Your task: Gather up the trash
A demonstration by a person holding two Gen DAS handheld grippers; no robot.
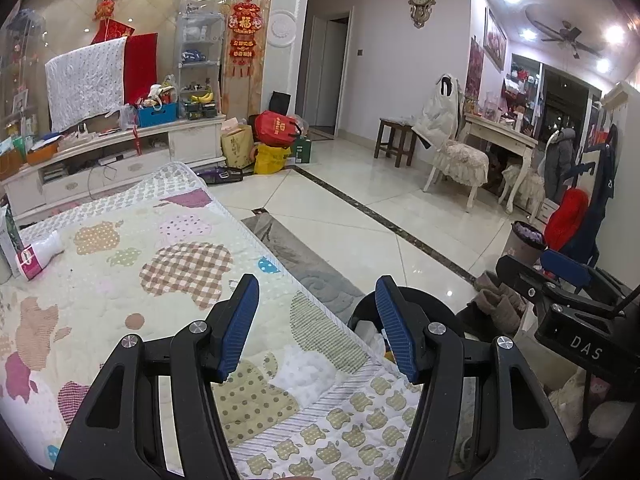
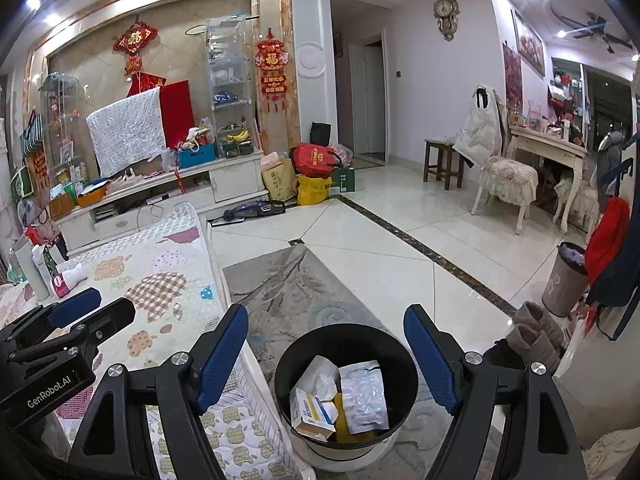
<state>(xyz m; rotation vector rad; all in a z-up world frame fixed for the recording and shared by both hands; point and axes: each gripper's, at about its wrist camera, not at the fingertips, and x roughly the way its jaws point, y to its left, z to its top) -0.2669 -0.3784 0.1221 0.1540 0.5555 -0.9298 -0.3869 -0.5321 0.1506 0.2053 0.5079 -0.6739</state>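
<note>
A black round trash bin (image 2: 404,364) stands on the floor beside the quilted table; a tissue, a small box (image 2: 310,410) and a silver foil pouch (image 2: 366,394) lie in it. My right gripper (image 2: 326,356) hovers over the bin, open, with nothing between its blue pads. My left gripper (image 1: 316,328) is open and empty above the near corner of the patchwork quilt (image 1: 160,280); the bin's rim (image 1: 360,312) peeks out behind its right finger. A white bottle with a pink label (image 1: 38,256) lies on its side at the quilt's far left, also seen as the bottle (image 2: 66,278) in the right wrist view.
Cartons and bottles (image 2: 34,264) stand at the quilt's far left edge. A grey rug (image 2: 288,280) lies under the bin on the tiled floor. Brown boots (image 2: 536,332) and a second, patterned bin (image 2: 566,284) sit to the right. A TV cabinet (image 1: 120,152) and bags (image 1: 276,136) line the far wall.
</note>
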